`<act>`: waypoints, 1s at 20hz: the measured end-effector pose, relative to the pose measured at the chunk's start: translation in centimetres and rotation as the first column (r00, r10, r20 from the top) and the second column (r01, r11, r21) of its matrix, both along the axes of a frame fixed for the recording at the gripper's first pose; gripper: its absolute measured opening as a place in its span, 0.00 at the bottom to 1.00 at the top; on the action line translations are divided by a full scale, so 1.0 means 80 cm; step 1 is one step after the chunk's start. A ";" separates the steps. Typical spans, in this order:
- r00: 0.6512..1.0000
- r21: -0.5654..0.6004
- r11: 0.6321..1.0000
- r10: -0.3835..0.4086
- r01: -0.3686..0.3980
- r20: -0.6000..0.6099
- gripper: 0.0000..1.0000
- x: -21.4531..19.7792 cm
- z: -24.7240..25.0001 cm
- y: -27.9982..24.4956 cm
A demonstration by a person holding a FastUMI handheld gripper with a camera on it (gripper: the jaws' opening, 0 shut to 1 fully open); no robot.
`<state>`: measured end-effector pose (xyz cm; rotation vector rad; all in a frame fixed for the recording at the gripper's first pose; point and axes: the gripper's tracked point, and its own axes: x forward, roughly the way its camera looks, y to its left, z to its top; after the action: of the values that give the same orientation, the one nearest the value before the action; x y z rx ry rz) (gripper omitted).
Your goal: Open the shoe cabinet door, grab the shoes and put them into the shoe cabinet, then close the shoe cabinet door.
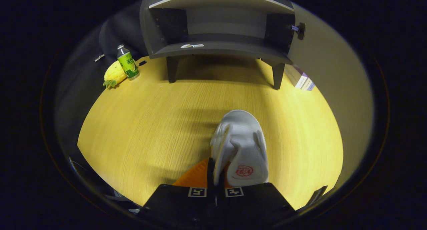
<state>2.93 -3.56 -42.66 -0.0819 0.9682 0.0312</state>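
**A:** Between the fingers, what is that white thing?

**B:** The shoe [242, 146]. The gripper [216, 176] has its two fingers drawn nearly together on the shoe's side wall, one finger inside the opening and one outside, so the jaws are clamped on the collar edge. The toe points ahead, toward the cabinet.

**A:** Why take it by the rim and not across the whole body?

**B:** My guess is that the shoe is too wide for the jaws. The thin wall gives both fingers something to press on, and the shoe hangs lengthwise, ready to go in toe first.

**A:** Is it lifted off the table [150, 123]?

**B:** It looks so; a soft shadow lies on the wood beneath and ahead of it. I cannot be sure the toe is fully clear.

**A:** And the shoe cabinet [220, 48]?

**B:** Well beyond the shoe, standing on short legs. The door [328, 76] is swung wide to the right, so the first step appears done. Inside I see a dark shelf with two small pale scraps near its front edge, perhaps labels; no shoe is in there yet.

**A:** Anything in the way?

**B:** A green bottle [127, 61] and a yellow pineapple toy [114, 75] sit together off to the left of the cabinet, apart from the straight path. Some boxes [302, 79] stand by the right leg, close to the door.

**A:** So what remains?

**B:** Carrying the shoe forward onto the shelf, letting go, then closing the door.
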 end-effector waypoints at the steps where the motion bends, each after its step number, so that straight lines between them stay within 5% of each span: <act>1: 1.000 -0.009 1.000 0.007 -0.007 0.020 0.06 0.001 0.013 0.002; 12: 0.976 0.029 0.999 0.007 -0.014 0.219 0.06 0.042 0.225 0.048; 20: 0.910 0.028 0.999 0.027 -0.042 0.413 0.05 0.146 0.390 0.072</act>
<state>14.58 2.19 -11.43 -0.0688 0.5406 0.0615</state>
